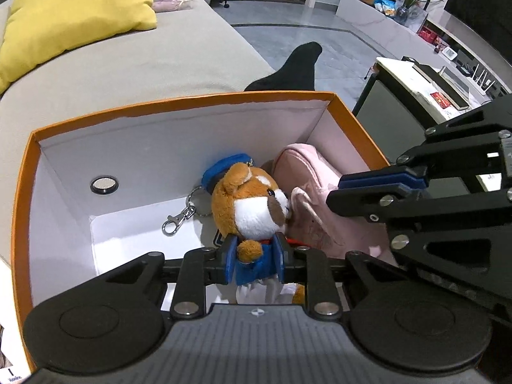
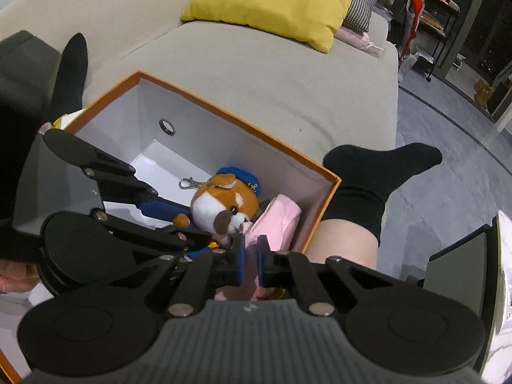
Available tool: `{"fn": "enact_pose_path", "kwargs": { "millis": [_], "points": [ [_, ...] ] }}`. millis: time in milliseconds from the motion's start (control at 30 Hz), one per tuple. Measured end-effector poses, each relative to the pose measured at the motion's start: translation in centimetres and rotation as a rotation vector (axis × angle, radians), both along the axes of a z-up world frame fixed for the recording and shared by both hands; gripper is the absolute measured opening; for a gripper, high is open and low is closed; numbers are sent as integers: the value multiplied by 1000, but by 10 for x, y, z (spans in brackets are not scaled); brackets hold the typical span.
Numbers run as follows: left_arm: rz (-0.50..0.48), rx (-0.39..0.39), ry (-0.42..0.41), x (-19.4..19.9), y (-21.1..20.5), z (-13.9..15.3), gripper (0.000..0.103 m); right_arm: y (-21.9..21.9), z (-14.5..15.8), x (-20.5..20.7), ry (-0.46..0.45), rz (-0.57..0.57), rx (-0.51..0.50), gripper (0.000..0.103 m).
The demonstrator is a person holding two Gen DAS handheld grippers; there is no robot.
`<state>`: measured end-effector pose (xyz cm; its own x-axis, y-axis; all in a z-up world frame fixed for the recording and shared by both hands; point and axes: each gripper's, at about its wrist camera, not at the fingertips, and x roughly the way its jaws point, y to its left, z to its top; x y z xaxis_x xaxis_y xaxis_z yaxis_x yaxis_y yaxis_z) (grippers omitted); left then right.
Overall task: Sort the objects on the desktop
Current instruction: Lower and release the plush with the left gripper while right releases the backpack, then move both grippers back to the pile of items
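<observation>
Plush dog [image 1: 252,211] is clamped by left gripper [image 1: 255,257] inside orange box [image 1: 24,172]; pink pouch [image 2: 275,220] is pinched by right gripper [image 2: 251,260].

One orange box [image 1: 22,172], one plush dog keychain [image 1: 252,204] in a blue cap, one pink pouch [image 1: 316,192], one round metal disc [image 1: 104,185], two grippers, one yellow cushion [image 1: 76,16], one houndstooth cushion [image 2: 360,8], and two black socks
</observation>
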<state>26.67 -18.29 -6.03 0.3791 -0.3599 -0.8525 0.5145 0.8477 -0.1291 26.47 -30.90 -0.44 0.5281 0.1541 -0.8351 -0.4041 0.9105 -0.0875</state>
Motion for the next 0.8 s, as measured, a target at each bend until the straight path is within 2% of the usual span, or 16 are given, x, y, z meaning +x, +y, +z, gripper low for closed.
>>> {"fn": "enact_pose_path", "kwargs": {
  "millis": [133, 233, 467, 567, 700, 800],
  "points": [
    [5, -2, -9, -1, 0, 9, 26, -5, 11, -10, -30, -6, 20, 10],
    [6, -32, -34, -11, 8, 26, 28, -6, 18, -23, -60, -20, 53, 11],
    [74, -106, -138, -55, 56, 77, 29, 3, 31, -70, -121, -8, 209, 21],
    [123, -93, -158, -77, 84, 91, 29, 17, 33, -93, -114, 34, 267, 20],
    [254, -44, -183, -105, 128, 103, 29, 43, 32, -124, -94, 94, 320, 21],
    [314, -27, -189, -124, 160, 107, 29, 66, 33, -143, -73, 163, 354, 24]
  ]
}}
